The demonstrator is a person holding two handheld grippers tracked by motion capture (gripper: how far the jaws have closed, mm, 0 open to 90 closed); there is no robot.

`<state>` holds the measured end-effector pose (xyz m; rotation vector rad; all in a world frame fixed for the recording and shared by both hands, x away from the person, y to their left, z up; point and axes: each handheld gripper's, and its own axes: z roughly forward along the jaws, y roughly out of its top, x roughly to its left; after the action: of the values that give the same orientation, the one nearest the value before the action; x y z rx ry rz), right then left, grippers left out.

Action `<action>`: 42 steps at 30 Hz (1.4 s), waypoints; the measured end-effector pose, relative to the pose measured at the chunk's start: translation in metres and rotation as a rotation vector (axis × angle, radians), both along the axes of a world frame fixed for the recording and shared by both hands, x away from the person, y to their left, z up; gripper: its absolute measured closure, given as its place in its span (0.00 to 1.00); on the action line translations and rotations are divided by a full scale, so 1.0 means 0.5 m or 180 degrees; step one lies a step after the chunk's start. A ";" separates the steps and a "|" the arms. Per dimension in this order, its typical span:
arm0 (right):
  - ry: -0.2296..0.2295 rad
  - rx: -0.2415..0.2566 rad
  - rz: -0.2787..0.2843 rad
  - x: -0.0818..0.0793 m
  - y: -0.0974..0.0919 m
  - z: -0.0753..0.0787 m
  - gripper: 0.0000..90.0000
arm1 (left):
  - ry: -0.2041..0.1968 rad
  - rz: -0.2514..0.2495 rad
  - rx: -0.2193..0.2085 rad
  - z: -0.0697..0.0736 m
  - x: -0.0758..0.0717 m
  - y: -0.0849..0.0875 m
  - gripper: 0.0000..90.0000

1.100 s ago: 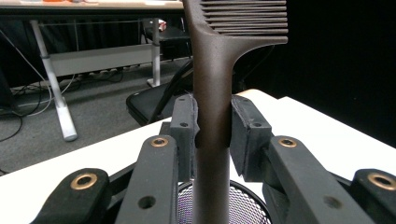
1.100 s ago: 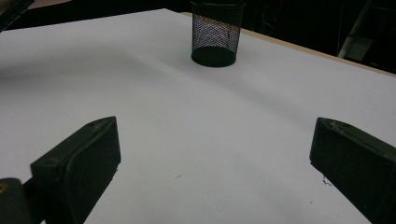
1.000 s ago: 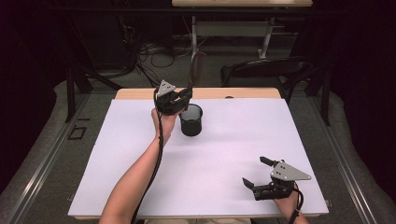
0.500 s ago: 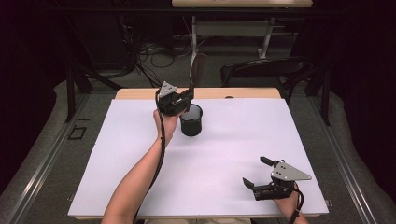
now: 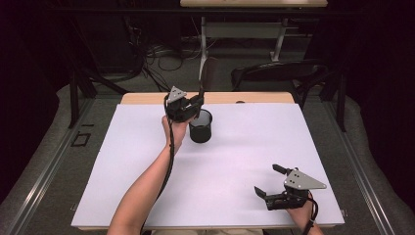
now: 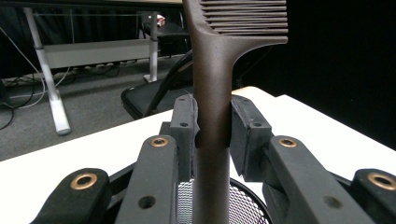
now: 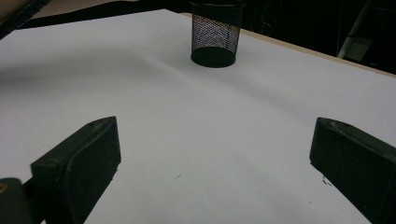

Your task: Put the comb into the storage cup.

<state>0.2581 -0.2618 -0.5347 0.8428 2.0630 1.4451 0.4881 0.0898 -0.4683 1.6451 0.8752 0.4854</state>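
Dark room with cables on the floor and a black chair (image 5: 274, 73) beyond the far edge surrounds the bench (image 5: 122, 166), whose white top takes up most of the high view. Next in size, a person's bare left forearm (image 5: 147, 191) reaches from the near edge toward the far middle of the bench. The left claw (image 5: 195, 105) sits at the end of it, held above the surface just left of a black mesh cup (image 5: 201, 127) that stands upright on the white top. In the left gripper view this claw is pressed onto the dark brown handle of a comb (image 6: 212, 84), pinching it upright with the teeth at the top, and the mesh rim of the cup shows directly beneath the handle. The right claw (image 5: 269, 181) rests low at the near right corner of the bench, well apart from the cup, its jaws spread wide with nothing between them. Seen from the right gripper view, the cup stands far off across bare white surface.
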 end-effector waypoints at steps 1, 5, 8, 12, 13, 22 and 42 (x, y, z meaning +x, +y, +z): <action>0.0004 0.0008 -0.0004 0.000 0.000 0.000 0.02 | 0.0007 -0.0002 0.0007 0.000 0.000 -0.001 0.81; 0.0000 0.0003 0.0002 -0.001 0.001 0.001 0.02 | 0.0008 -0.0010 0.0006 -0.002 0.000 -0.004 0.81; 0.0000 0.0004 0.0005 -0.002 0.001 0.002 0.02 | -0.0004 -0.0010 -0.0073 -0.005 -0.002 -0.005 0.81; 0.0005 0.0005 0.0007 -0.001 0.001 0.001 0.02 | -0.0008 -0.0020 -0.0058 -0.008 0.000 -0.006 0.81; 0.0003 0.0002 0.0007 -0.001 0.001 0.001 0.02 | -0.0002 -0.0018 -0.0052 -0.009 0.000 -0.007 0.81; -0.0001 0.0000 0.0008 0.000 0.001 0.000 0.02 | 0.0006 -0.0027 -0.0062 -0.023 -0.001 -0.008 0.81; 0.0003 0.0002 0.0009 0.000 0.000 0.000 0.02 | -0.0001 -0.0041 0.0045 -0.034 -0.003 -0.014 0.81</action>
<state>0.2579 -0.2618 -0.5347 0.8413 2.0651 1.4472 0.4866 0.0830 -0.4854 1.6627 0.8622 0.4838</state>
